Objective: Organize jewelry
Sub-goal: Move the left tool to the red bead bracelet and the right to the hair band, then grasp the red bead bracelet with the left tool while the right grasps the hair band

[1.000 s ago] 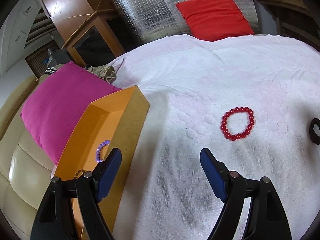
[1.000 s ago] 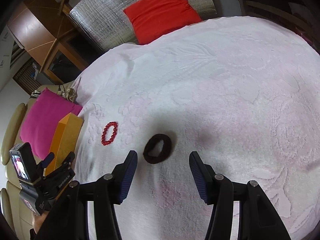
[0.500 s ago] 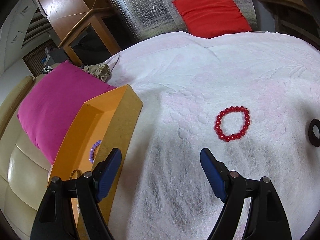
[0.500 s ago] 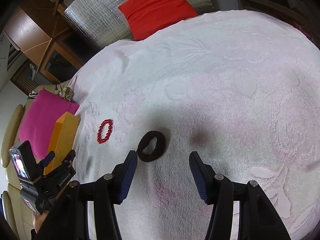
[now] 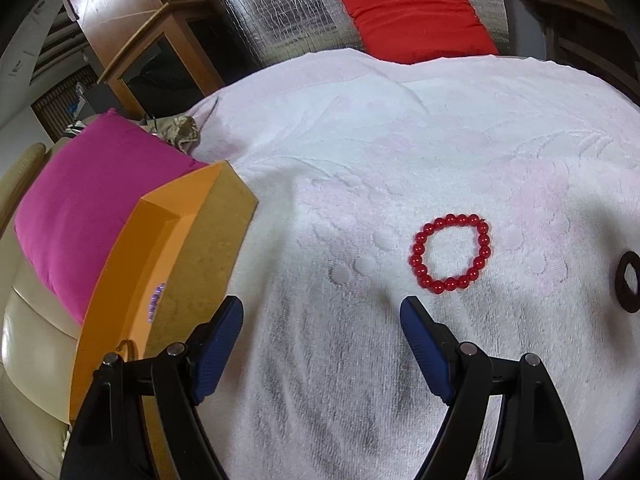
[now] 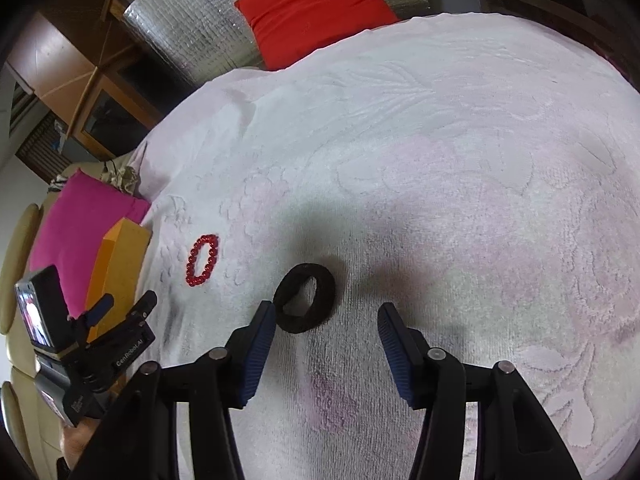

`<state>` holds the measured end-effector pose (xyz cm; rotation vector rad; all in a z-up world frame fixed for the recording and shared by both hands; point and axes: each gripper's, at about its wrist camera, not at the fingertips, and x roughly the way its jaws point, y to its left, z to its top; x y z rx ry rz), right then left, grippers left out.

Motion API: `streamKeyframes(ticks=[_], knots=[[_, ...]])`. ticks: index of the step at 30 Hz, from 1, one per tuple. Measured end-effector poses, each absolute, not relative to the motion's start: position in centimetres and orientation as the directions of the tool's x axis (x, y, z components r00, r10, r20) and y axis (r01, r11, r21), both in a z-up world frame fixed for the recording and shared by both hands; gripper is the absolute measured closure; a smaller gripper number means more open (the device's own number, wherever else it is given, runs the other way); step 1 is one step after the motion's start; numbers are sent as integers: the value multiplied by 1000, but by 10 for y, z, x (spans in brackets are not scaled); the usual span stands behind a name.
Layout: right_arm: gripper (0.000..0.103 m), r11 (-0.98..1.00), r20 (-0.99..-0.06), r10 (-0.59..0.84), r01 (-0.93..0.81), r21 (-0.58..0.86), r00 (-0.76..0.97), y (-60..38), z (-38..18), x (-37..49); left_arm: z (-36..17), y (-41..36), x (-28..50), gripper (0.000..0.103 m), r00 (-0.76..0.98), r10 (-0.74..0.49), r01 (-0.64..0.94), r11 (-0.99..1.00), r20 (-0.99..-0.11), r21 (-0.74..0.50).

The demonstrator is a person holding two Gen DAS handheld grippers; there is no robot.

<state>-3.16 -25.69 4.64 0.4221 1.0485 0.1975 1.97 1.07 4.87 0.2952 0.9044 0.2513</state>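
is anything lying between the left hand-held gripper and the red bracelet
Nothing visible does. Only bare white towel lies between the open left hand-held gripper and the red bracelet, which sits just past its right finger. The orange box stands off to the left.

- Home living room
- cream leather sofa (image 5: 28, 344) with magenta fabric cushion (image 5: 88, 216)
- red fabric cushion (image 5: 416, 12) on silver quilted cover (image 5: 280, 12)
- wooden cabinet (image 5: 132, 28)
- white embossed towel (image 5: 400, 128) as work surface

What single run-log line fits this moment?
left gripper: open | right gripper: open, closing | red bead bracelet, black hair tie: on towel
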Motion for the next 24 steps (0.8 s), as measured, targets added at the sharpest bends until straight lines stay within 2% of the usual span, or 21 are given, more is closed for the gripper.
streamKeyframes(ticks=[3,12,24], knots=[[54,903,-802,359,42,429,478,-254,43,-29,44,14,26,22,576,297,-72,947,-762,314],[56,907,-809,354,40,420,469,-253,39,-25,32,16,41,22,541,104,26,990,-835,140],[56,898,-813,363,63,436,456,-256,34,-22,20,0,65,22,528,-101,102,993,-843,-56]])
